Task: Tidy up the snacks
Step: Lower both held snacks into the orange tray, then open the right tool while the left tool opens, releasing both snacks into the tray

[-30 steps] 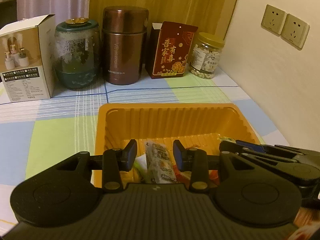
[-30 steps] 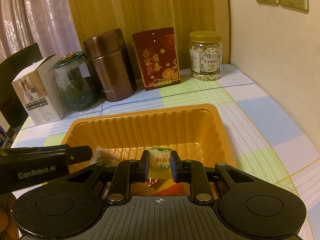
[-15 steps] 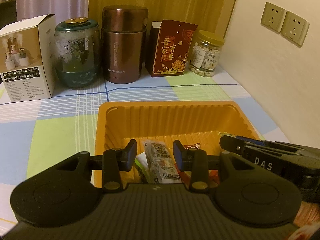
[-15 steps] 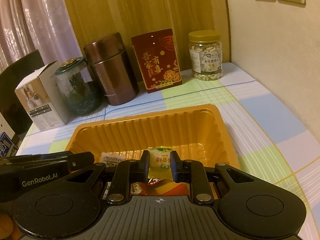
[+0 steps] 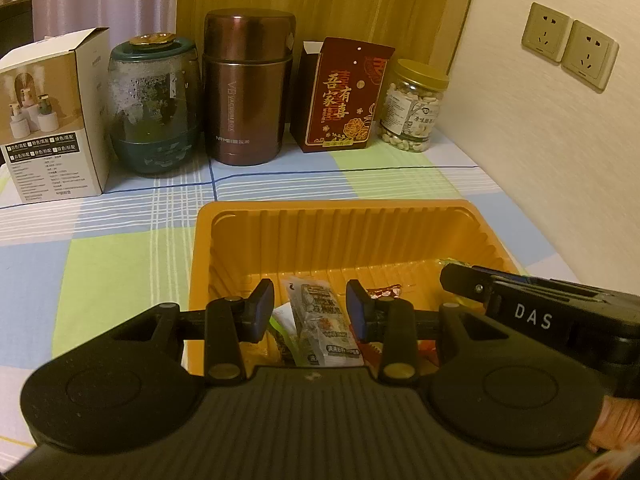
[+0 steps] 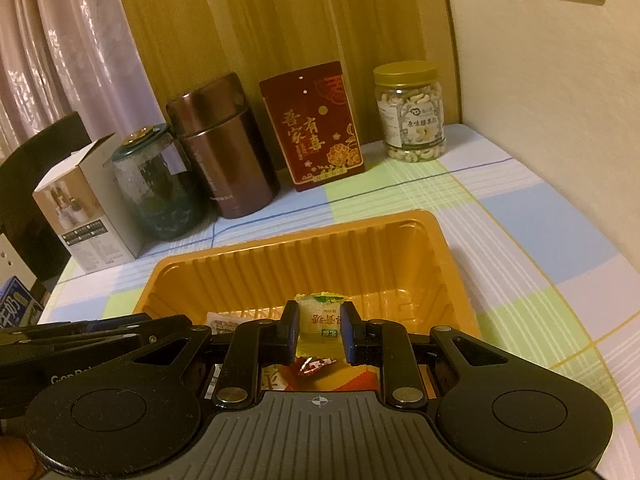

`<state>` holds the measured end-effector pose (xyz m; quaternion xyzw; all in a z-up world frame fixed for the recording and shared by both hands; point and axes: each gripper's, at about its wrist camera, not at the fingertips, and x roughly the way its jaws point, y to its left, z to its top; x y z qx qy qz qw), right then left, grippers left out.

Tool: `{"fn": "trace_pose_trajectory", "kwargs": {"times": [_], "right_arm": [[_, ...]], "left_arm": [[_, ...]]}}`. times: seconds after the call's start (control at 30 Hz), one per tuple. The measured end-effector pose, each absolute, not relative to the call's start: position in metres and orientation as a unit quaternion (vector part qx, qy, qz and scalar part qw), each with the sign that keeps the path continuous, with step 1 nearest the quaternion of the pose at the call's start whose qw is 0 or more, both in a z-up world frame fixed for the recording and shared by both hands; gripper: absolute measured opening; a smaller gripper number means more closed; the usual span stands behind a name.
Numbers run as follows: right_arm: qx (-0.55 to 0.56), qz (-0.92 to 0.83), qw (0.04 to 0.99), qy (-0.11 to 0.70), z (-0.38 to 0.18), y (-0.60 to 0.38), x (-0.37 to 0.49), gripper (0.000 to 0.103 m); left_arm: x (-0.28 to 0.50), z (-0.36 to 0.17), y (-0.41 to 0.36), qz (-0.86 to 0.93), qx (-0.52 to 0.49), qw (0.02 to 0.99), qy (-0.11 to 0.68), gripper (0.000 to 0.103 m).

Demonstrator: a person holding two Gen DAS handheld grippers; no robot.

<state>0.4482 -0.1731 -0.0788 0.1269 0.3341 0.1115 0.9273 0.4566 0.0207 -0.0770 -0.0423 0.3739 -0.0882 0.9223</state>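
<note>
An orange plastic tray (image 5: 332, 220) (image 6: 320, 248) sits on the checked tablecloth with several snack packets at its near end. My left gripper (image 5: 310, 310) is open above the tray; a white printed snack packet (image 5: 324, 326) lies in the tray below the gap between its fingers. My right gripper (image 6: 320, 326) is shut on a small yellow-green candy packet (image 6: 320, 318) and holds it above the tray's near end. A small red wrapped candy (image 6: 314, 364) lies in the tray under it. The right gripper shows at the right of the left wrist view (image 5: 540, 308).
Along the back stand a white carton (image 5: 52, 120), a teal glass jar (image 5: 154, 106), a brown vacuum flask (image 5: 248, 88), a red gift box (image 5: 344, 96) and a jar of cashews (image 5: 414, 106). A wall with sockets (image 5: 568, 46) bounds the right side.
Both grippers have risen and drawn back a little from the tray. The left stays open over the white packet; the right keeps its hold on the candy packet.
</note>
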Motion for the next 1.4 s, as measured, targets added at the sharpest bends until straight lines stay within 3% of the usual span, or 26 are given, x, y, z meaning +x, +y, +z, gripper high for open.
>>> {"fn": "trace_pose_trajectory", "kwargs": {"times": [0.1, 0.13, 0.17, 0.2, 0.23, 0.9, 1.03, 1.1, 1.17, 1.27, 1.4], "right_arm": [[0.157, 0.121, 0.921, 0.334, -0.081, -0.178, 0.451, 0.024], [0.166, 0.120, 0.919, 0.336, -0.082, -0.180, 0.452, 0.036], [0.178, 0.118, 0.918, 0.333, -0.084, -0.183, 0.452, 0.063], [0.188, 0.114, 0.919, 0.328, -0.083, -0.185, 0.451, 0.072], [0.194, 0.111, 0.920, 0.322, -0.083, -0.188, 0.450, 0.074], [0.180, 0.106, 0.926, 0.315, -0.076, -0.191, 0.449, 0.074], [0.175, 0.102, 0.928, 0.312, -0.075, -0.193, 0.448, 0.074], [0.174, 0.097, 0.929, 0.313, -0.075, -0.194, 0.448, 0.074], [0.173, 0.091, 0.929, 0.313, -0.075, -0.195, 0.448, 0.081], [0.171, 0.086, 0.931, 0.310, -0.075, -0.197, 0.448, 0.087], [0.171, 0.084, 0.933, 0.305, -0.073, -0.199, 0.448, 0.091]], "left_arm": [[0.457, -0.077, 0.020, -0.088, -0.042, 0.923, 0.373, 0.035], [0.456, -0.077, 0.020, -0.089, -0.040, 0.923, 0.373, 0.034], [0.456, -0.077, 0.020, -0.089, -0.040, 0.923, 0.373, 0.034], [0.456, -0.077, 0.020, -0.089, -0.040, 0.923, 0.373, 0.034], [0.456, -0.077, 0.020, -0.089, -0.040, 0.923, 0.373, 0.034], [0.456, -0.077, 0.020, -0.084, -0.032, 0.924, 0.370, 0.037], [0.456, -0.076, 0.021, -0.071, -0.027, 0.928, 0.365, 0.053], [0.455, -0.076, 0.022, -0.064, -0.025, 0.929, 0.363, 0.068], [0.455, -0.076, 0.023, -0.058, -0.023, 0.931, 0.360, 0.086], [0.453, -0.076, 0.025, -0.052, -0.023, 0.934, 0.353, 0.099], [0.452, -0.077, 0.023, -0.044, -0.010, 0.938, 0.345, 0.103]]}}
